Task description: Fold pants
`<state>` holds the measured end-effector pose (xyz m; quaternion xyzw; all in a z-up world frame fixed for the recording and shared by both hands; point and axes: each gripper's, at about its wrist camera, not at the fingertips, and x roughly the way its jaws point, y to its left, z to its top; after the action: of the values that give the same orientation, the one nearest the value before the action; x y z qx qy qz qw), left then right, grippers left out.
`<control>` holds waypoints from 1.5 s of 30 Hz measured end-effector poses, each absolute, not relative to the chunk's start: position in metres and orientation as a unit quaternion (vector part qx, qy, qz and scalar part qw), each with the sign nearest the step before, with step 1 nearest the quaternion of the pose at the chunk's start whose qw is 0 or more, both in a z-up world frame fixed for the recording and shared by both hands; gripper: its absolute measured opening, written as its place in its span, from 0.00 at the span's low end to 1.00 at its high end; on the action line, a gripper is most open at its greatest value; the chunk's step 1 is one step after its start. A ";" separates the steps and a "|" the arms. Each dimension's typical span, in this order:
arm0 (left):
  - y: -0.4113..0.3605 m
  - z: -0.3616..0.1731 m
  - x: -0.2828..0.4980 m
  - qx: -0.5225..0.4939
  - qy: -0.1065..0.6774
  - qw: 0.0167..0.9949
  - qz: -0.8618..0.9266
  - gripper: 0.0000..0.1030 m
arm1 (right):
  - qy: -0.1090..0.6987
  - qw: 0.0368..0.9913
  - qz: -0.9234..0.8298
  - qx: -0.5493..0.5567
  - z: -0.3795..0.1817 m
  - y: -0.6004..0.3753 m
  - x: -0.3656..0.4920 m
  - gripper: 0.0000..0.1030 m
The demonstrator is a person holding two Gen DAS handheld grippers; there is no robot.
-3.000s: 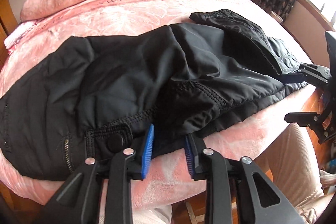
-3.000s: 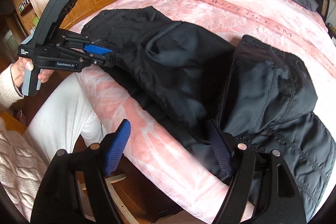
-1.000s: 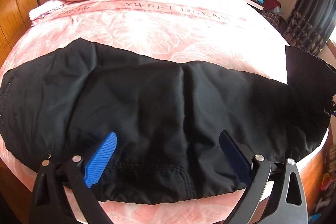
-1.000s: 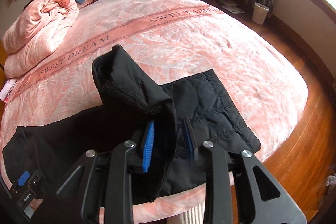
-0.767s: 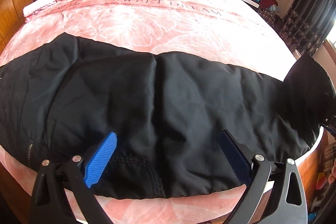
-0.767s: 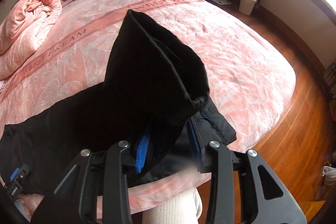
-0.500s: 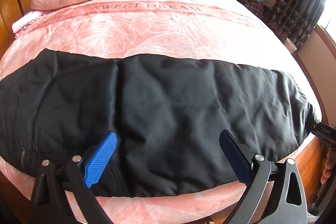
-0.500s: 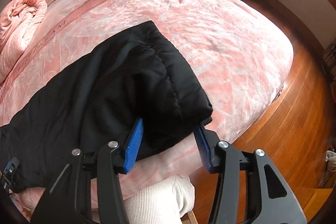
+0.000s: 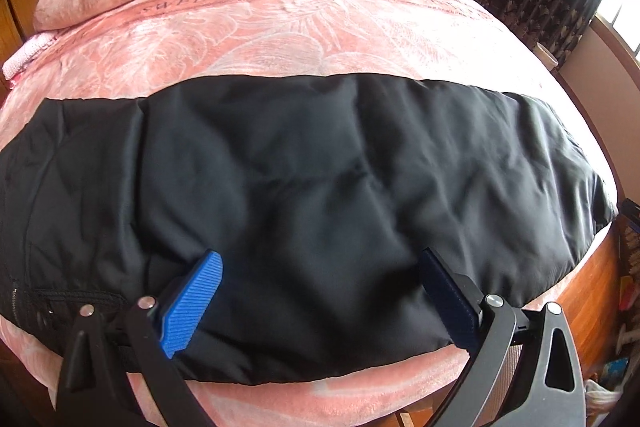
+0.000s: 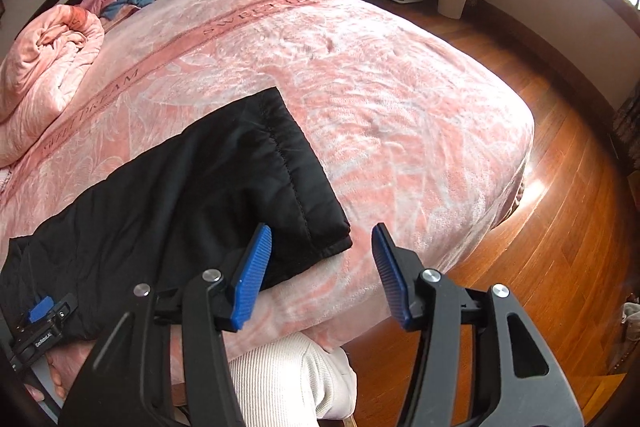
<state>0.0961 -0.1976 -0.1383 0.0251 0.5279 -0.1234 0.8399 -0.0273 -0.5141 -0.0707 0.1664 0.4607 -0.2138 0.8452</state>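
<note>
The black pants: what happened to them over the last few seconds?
The black pants, bunched three seconds ago, were folded lengthwise and now lie flat across the pink blanket. The right gripper laid the hem end down; its jaws have just been opening and hold nothing. The left gripper stayed open at the near edge. The folded quilt stayed put.

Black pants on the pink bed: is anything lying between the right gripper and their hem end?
Nothing visible. The right gripper stands open just past the hem corner of the black pants, with only bare pink bedspread between its blue pads.
</note>
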 end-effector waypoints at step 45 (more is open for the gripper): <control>-0.265 -0.149 0.107 0.029 0.530 0.837 -0.135 0.97 | 0.522 0.820 -0.006 0.236 -0.129 -0.596 0.011 0.69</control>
<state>0.1072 -0.2654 -0.1492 0.0294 0.5301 -0.1347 0.8367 0.0112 -0.5956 -0.1293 0.2362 0.5220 -0.0055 0.8195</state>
